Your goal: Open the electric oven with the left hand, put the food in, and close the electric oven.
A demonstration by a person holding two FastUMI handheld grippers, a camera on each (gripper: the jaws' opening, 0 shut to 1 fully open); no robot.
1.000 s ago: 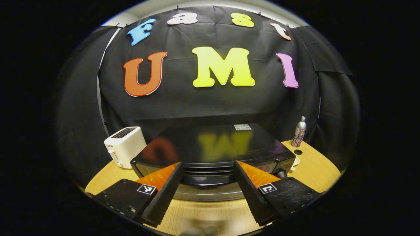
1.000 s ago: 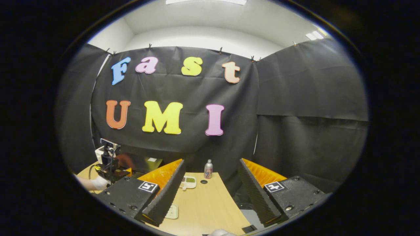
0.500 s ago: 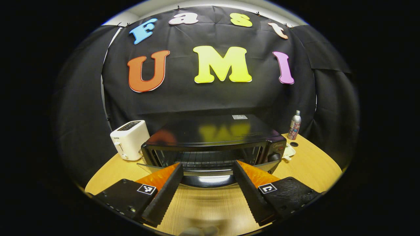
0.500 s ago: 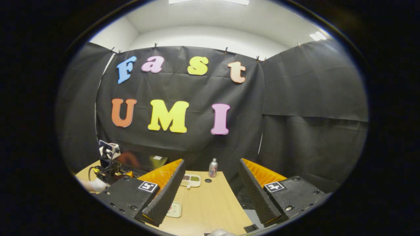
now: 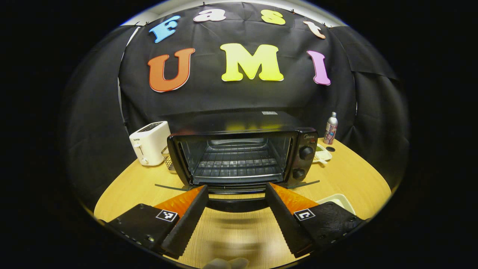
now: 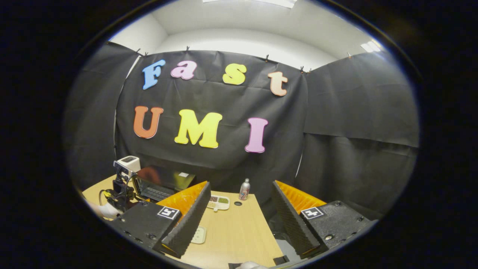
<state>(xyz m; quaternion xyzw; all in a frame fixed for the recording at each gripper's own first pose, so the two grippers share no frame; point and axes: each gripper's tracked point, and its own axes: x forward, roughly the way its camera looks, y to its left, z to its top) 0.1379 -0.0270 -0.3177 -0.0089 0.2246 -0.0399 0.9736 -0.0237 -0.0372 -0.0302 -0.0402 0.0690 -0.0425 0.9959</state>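
Observation:
The black electric oven (image 5: pixel 242 149) stands open in the left gripper view, its glass door (image 5: pixel 235 190) folded down flat and the wire rack bare inside. The door's dark handle (image 5: pixel 236 204) lies between the fingers of my left gripper (image 5: pixel 236 188), which is open and not pressing on it. A white compartment tray of food (image 6: pixel 218 202) sits on the wooden table by the oven (image 6: pixel 164 183) in the right gripper view. My right gripper (image 6: pixel 239 185) hangs open over the table's right part, holding nothing. The left gripper (image 6: pixel 119 188) and a gloved hand (image 6: pixel 106 211) show there too.
A white toaster (image 5: pixel 149 142) and a small wire basket (image 5: pixel 166 158) stand left of the oven. A metal bottle (image 5: pixel 330 129) is at the back right, near a hole in the table (image 5: pixel 354 179). A white dish (image 5: pixel 336 200) lies at front right.
The oven door has swung from nearly shut down to fully open, with my left gripper drawing back and lower. The right gripper has barely shifted and stays open.

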